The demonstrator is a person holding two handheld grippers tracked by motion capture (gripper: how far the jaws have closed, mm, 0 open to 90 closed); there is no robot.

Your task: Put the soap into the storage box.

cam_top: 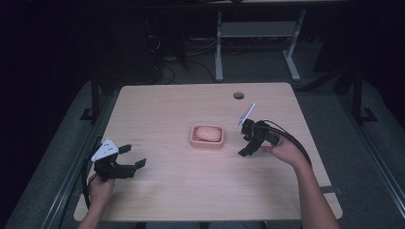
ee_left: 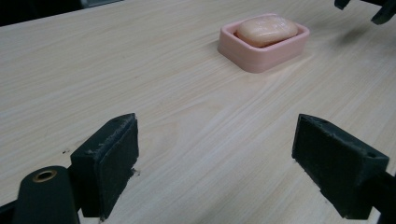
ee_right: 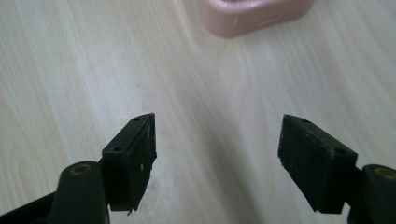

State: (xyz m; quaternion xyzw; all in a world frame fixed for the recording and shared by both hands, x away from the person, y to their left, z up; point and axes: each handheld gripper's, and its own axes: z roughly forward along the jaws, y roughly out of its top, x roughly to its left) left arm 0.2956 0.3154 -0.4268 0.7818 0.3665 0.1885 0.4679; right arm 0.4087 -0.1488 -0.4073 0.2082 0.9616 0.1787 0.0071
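Note:
A pink soap dish [cam_top: 207, 142] sits in the middle of the wooden table, and a pale peach bar of soap [cam_top: 208, 133] lies in it. My left gripper [cam_top: 130, 157] rests near the table's front left, open and aimed toward the dish. Its view shows the soap [ee_left: 266, 30] in the dish [ee_left: 261, 58] well beyond the empty left gripper [ee_left: 217, 163]. My right gripper [cam_top: 245, 140] hovers just right of the dish, open, held by a hand. In its own view the right gripper [ee_right: 217, 158] has bare table between its jaws, and the dish [ee_right: 257, 16] lies ahead at the top edge.
A round cable hole [cam_top: 239, 95] sits near the table's [cam_top: 157, 191] far edge. Behind the table stand a white desk frame [cam_top: 218, 47] and loose cables on the dark floor. The right gripper's tips [ee_left: 378, 9] show far off in the left gripper view.

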